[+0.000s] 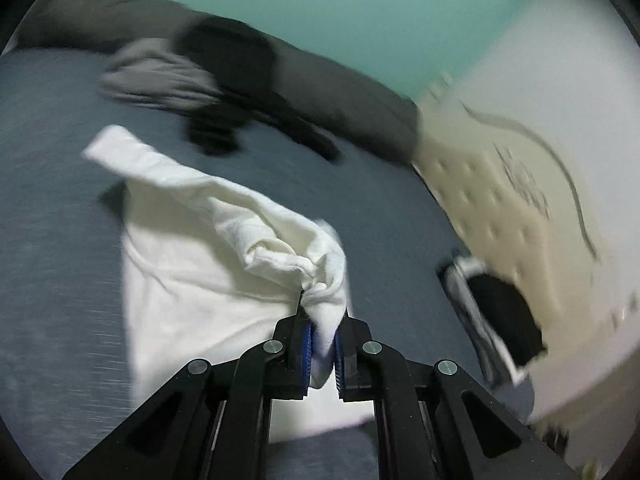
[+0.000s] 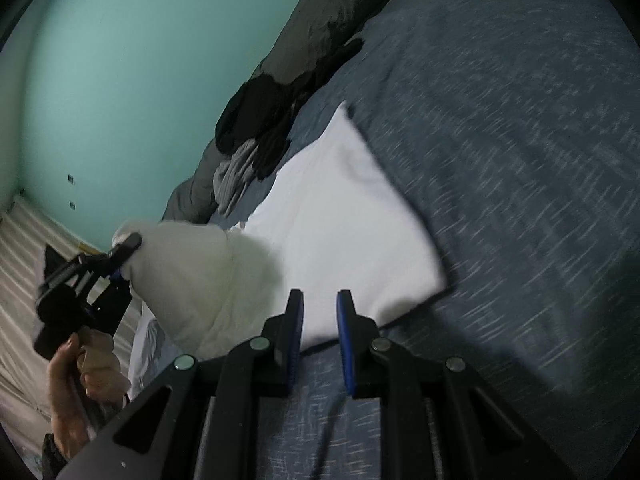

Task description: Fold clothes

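Nearest the left wrist camera, the left gripper [image 1: 322, 344] is clamped on a bunched corner of the soft white cotton garment [image 1: 192, 280], cloth squeezed between its blue pads. The right gripper [image 2: 319, 320] hovers with its jaws apart and empty over the garment's near edge.

The white garment [image 2: 340, 216] lies mostly flat on the blue-grey woven bedspread [image 2: 520, 160], with the left-held end lifted off it. It looks light and limp: it should drape and sag from any hold, so a pinch at a corner or hem, as the left has, suits best, with the free near corner a fair spot for the right.

Farther off, a dark heap of clothes [image 1: 224, 80] sits by the grey rolled duvet [image 1: 340, 92]; blur makes it hard to count, perhaps one black and one striped grey piece. One white garment, two grippers.
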`<state>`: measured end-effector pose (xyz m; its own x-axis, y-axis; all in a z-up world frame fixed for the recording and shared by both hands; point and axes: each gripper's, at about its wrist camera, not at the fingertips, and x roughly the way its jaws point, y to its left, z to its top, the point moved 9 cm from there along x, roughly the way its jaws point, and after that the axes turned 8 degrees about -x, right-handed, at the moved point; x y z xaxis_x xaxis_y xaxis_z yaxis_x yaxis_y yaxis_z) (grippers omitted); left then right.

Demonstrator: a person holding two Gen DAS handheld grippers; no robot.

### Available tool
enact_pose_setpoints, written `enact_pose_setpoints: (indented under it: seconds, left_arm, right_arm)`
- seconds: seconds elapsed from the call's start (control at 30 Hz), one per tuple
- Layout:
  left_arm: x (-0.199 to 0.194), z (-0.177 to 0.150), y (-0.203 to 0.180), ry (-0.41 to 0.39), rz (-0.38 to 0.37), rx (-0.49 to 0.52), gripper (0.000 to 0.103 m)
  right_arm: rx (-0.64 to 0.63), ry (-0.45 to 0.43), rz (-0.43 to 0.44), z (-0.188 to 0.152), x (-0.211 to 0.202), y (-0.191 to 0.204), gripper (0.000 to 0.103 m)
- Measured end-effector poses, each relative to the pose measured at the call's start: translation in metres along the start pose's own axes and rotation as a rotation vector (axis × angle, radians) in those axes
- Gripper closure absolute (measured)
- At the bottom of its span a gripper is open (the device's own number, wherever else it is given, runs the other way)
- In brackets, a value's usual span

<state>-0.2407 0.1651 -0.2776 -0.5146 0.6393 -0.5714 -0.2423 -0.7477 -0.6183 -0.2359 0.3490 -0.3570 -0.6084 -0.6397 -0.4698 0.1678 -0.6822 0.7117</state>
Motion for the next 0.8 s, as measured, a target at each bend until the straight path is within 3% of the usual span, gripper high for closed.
enact_pose_setpoints:
  seconds: [0.13, 0.2, 0.27, 0.47, 0.53, 0.6, 0.8]
  left_arm:
    - [0.07, -0.068, -0.033, 0.201, 0.029, 0.125, 0.094]
    - [0.098, -0.102, -0.029, 0.304, 0.073, 0.152, 0.094]
    - [0.109, -0.118, -0.022, 0.345, 0.107, 0.161, 0.094]
    - [0.079, -0.1, -0.017, 0.316, 0.086, 0.128, 0.09]
    - [0.063, -0.086, -0.018, 0.288, 0.08, 0.12, 0.079]
    - [0.044, -0.072, -0.015, 0.256, 0.068, 0.112, 0.068]
    - [0.018, -0.05, 0.016, 0.201, 0.126, 0.092, 0.067]
  right_arm:
    - [0.006, -0.028, -0.017, 0.011, -0.009, -0.011, 0.087]
    - [0.013, -0.032, -0.014, 0.013, -0.011, -0.014, 0.087]
    - [0.019, -0.029, -0.01, 0.015, -0.01, -0.016, 0.087]
    - [0.033, -0.018, 0.003, 0.018, -0.002, -0.017, 0.083]
    - [0.043, -0.014, 0.022, 0.018, 0.002, -0.014, 0.07]
    - [0.044, -0.011, 0.038, 0.018, 0.005, -0.009, 0.069]
    - [0.027, 0.026, 0.041, 0.014, 0.019, 0.0, 0.06]
